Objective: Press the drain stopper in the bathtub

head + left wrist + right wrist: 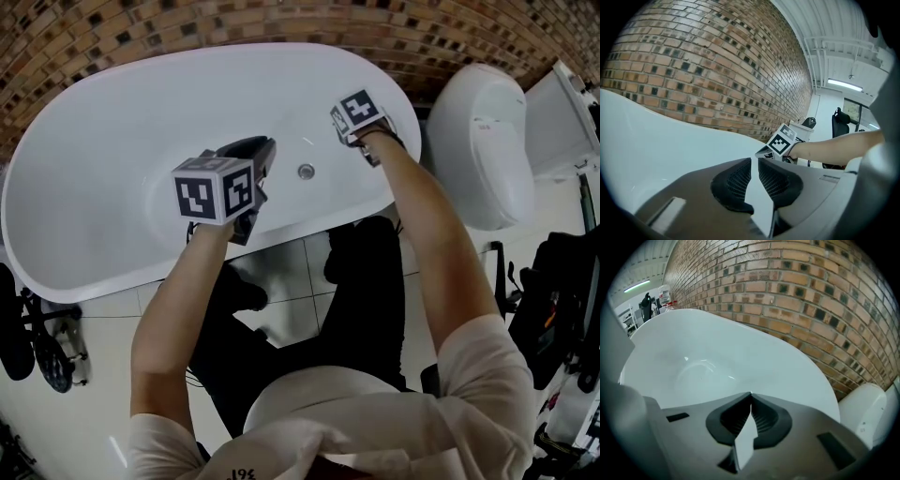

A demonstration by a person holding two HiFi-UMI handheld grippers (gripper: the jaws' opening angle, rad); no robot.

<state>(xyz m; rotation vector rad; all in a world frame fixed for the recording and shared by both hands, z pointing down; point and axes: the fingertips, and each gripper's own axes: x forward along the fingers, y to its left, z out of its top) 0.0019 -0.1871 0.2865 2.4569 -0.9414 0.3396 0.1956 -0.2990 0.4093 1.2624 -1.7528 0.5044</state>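
A brick wall (717, 70) stands behind the white bathtub (112, 169). My left gripper (754, 161), jaws a crack apart and empty, hangs just left of the drain stopper (306, 172). My right gripper (750, 397), jaws pressed together, is just right of it. If I push off-centre, I think the tip could slide on the slick tub and miss.

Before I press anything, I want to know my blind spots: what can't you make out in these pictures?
1. Drain stopper: head view, too small to tell raised or pressed; neither gripper view shows it.
2. Jaws of the right gripper: head view, hidden under its own marker cube.
3. Height of the left gripper above the bathtub: head view looks steeply down, so touching or hovering cannot be told.
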